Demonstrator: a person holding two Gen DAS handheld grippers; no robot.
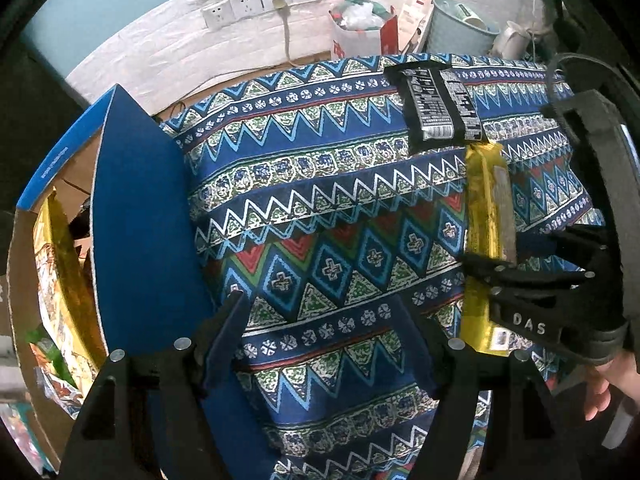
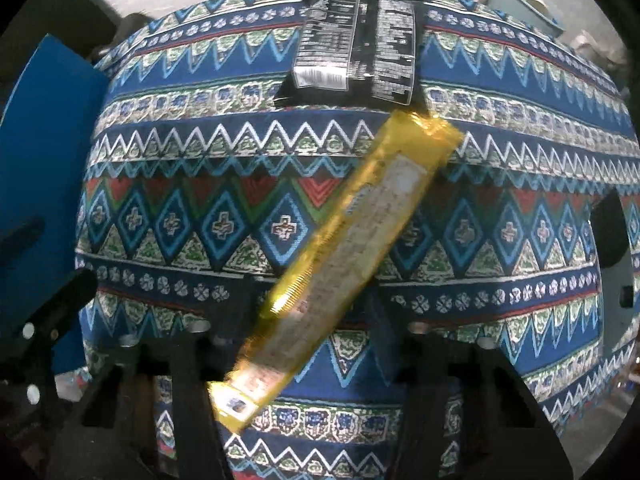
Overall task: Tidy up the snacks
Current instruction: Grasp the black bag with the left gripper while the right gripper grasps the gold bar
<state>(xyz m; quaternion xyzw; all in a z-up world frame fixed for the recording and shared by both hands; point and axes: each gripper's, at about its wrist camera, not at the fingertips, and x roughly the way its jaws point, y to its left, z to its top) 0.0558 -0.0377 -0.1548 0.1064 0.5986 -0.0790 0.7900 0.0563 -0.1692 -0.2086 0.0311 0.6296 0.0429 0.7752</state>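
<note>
A long yellow snack bar (image 2: 340, 248) lies slantwise between my right gripper's fingers; in the left wrist view my right gripper (image 1: 492, 276) is shut on the yellow bar (image 1: 484, 208), above the patterned cloth. Two black snack packets (image 1: 438, 108) lie side by side on the cloth at the far side, also seen in the right wrist view (image 2: 356, 64). My left gripper (image 1: 320, 320) is open and empty over the cloth, next to the blue box flap (image 1: 136, 216).
A blue-and-cardboard box (image 1: 44, 264) at the left holds several snack bags. The table has a blue patterned cloth (image 1: 320, 208). Behind it are wall sockets (image 1: 256, 0), a stuffed white bag (image 1: 356, 24) and a pale bin (image 1: 460, 24).
</note>
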